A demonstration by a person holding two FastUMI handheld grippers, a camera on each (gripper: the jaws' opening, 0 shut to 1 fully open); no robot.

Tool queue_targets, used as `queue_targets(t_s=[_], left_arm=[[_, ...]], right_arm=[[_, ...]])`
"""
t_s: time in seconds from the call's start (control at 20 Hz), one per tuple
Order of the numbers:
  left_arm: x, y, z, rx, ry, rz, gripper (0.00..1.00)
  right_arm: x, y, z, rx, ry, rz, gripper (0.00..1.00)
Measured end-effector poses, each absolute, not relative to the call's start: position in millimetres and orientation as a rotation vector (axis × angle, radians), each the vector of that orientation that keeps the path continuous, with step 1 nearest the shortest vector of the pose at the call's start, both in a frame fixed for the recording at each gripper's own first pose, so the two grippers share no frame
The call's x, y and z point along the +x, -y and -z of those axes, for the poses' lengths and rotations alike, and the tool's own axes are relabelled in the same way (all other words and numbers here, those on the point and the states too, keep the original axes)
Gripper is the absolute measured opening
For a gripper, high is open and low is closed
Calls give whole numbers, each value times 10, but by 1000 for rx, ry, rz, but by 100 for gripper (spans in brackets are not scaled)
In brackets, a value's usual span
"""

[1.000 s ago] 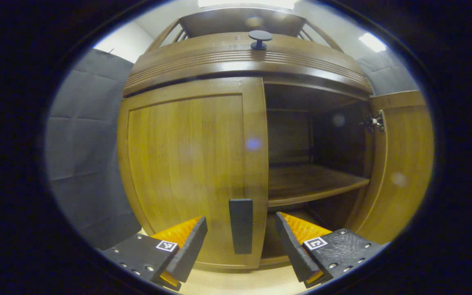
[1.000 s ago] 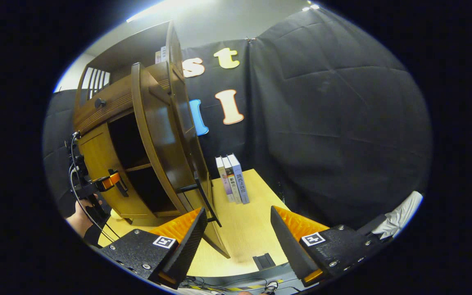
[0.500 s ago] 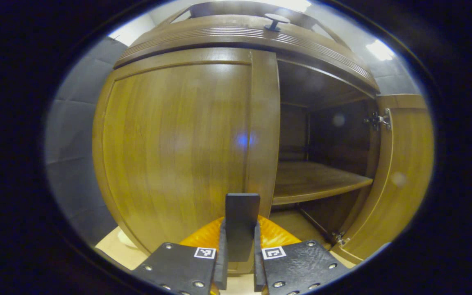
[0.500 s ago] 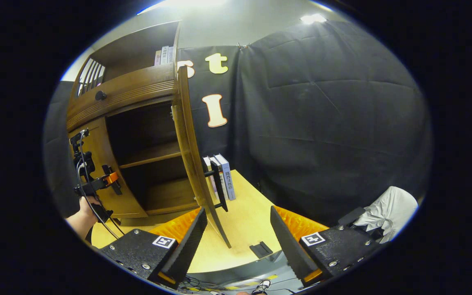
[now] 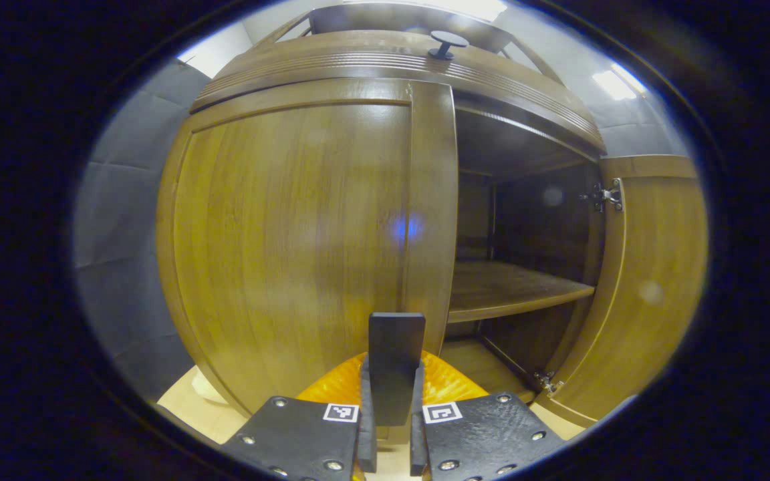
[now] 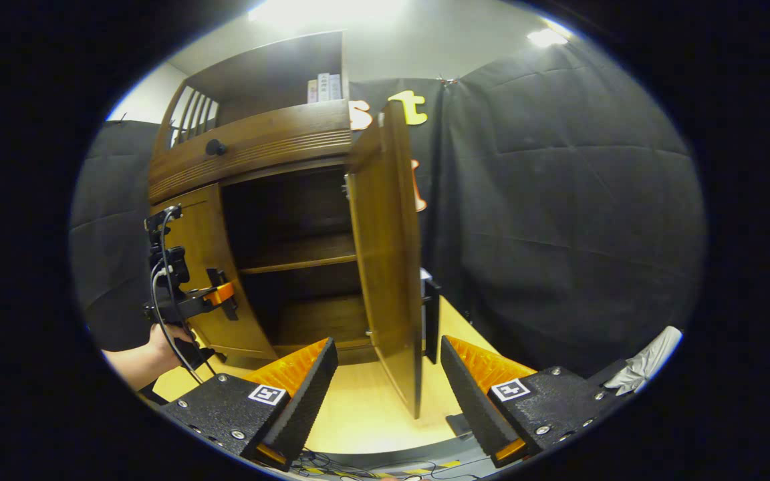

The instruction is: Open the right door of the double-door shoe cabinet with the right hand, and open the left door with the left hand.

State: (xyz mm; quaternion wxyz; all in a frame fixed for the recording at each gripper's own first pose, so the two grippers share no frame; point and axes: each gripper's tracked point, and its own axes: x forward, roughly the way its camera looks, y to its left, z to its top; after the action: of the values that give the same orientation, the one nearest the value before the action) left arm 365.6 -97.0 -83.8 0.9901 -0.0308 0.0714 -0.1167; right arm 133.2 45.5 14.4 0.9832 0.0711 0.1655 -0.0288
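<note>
With the right door (image 6: pixel 385 267) swung wide and the right gripper (image 6: pixel 385 387) spread empty, the left gripper (image 5: pixel 390 427) clamps the left door's handle (image 5: pixel 395 364), needing an outward pull next

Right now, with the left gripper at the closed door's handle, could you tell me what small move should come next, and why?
Probably a gentle pull of the left gripper back toward the person, swinging outward about the left-side hinges. Its fingers look closed on the left door handle, the left door looks shut, and the right door already stands open with the right gripper open and clear of it.
</note>
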Motion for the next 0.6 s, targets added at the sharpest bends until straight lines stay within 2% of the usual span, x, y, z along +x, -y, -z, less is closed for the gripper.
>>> queue_targets(t_s=[0.15,0.2,0.4,0.55,0.6], left_arm=[[3491,900,836,-43,-134,250,27],[3439,894,829,-37,-137,252,14],[3128,741,818,-55,-139,238,14],[2866,578,799,-67,-138,235,14],[2804,510,799,-75,-147,233,14]], right_arm=[[1402,-587,-119,135,-325,-2,92],[1460,-633,-124,140,-324,-21,95],[1613,-812,-86,153,-323,-82,95],[1667,-875,-58,118,-325,-79,95],[1681,-921,-48,113,-327,-85,92]])
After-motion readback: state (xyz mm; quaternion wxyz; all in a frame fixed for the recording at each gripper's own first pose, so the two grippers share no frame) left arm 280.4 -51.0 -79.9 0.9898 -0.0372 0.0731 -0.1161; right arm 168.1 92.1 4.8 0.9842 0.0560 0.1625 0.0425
